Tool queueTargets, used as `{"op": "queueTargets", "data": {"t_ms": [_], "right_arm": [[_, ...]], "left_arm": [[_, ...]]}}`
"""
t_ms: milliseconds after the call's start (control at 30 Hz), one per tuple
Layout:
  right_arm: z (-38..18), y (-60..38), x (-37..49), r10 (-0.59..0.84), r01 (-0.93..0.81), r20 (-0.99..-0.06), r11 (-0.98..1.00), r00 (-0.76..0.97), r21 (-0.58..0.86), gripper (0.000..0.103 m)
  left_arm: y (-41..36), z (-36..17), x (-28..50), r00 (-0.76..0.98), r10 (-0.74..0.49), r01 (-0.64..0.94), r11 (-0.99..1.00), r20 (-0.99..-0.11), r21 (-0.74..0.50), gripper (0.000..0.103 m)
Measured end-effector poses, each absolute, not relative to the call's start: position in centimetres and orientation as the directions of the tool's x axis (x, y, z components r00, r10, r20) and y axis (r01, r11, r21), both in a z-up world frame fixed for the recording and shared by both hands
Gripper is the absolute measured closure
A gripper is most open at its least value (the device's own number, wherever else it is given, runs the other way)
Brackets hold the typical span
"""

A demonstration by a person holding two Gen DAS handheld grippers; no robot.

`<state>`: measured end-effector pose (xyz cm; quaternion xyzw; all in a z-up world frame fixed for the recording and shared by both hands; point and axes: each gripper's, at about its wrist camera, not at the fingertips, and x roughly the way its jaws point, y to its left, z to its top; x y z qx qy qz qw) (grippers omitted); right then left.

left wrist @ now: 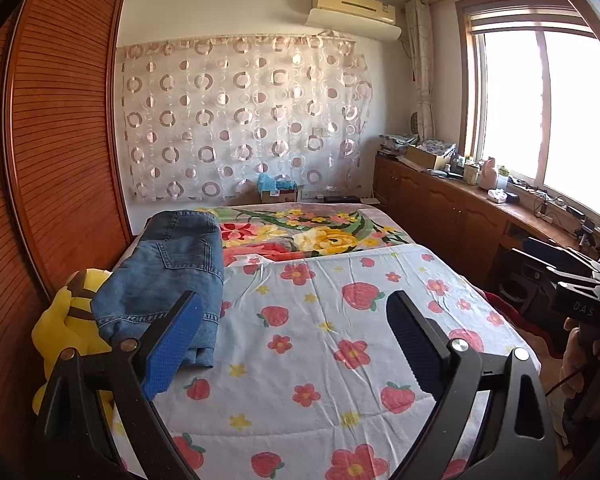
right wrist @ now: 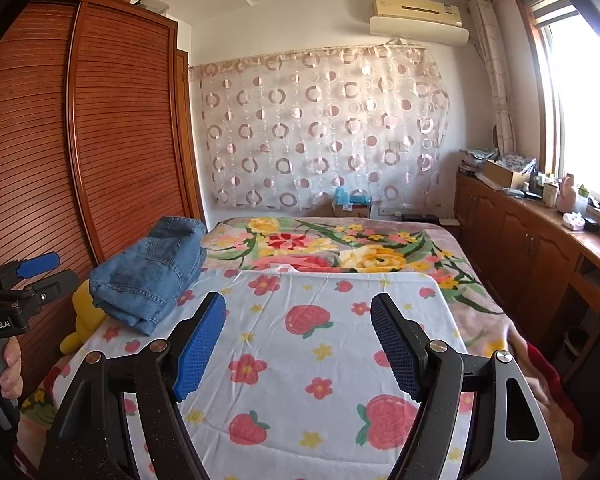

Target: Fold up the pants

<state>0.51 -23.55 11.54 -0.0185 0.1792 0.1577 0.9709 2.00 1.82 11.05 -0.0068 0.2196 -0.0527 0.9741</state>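
Folded blue denim pants [left wrist: 168,276] lie in a stack at the left side of the bed, partly over a yellow plush toy [left wrist: 70,320]; they also show in the right wrist view [right wrist: 152,276]. My left gripper [left wrist: 296,308] is open and empty above the strawberry-print sheet [left wrist: 320,340], its left finger just right of the pants. My right gripper [right wrist: 298,312] is open and empty above the same sheet [right wrist: 300,360], right of the pants. The left gripper's body also shows in the right wrist view at the far left [right wrist: 20,280].
A floral blanket [left wrist: 308,232] covers the far half of the bed. A wooden louvred wardrobe [right wrist: 80,140] stands close on the left. A low wooden cabinet [right wrist: 532,240] with clutter runs under the window on the right. A box [right wrist: 350,204] sits behind the bed.
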Motion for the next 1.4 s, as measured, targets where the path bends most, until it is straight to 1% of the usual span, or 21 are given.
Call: {"op": "queueTargets", "data": {"t_ms": [1400], "right_arm": [[11.9, -25.8, 0.1, 0.281, -0.293, -0.340, 0.956, 0.898, 0.017, 0.026]], "left_arm": [[1.3, 11.6, 1.3, 0.907, -0.096, 0.090, 0.995, -0.410, -0.034, 0.009]]}}
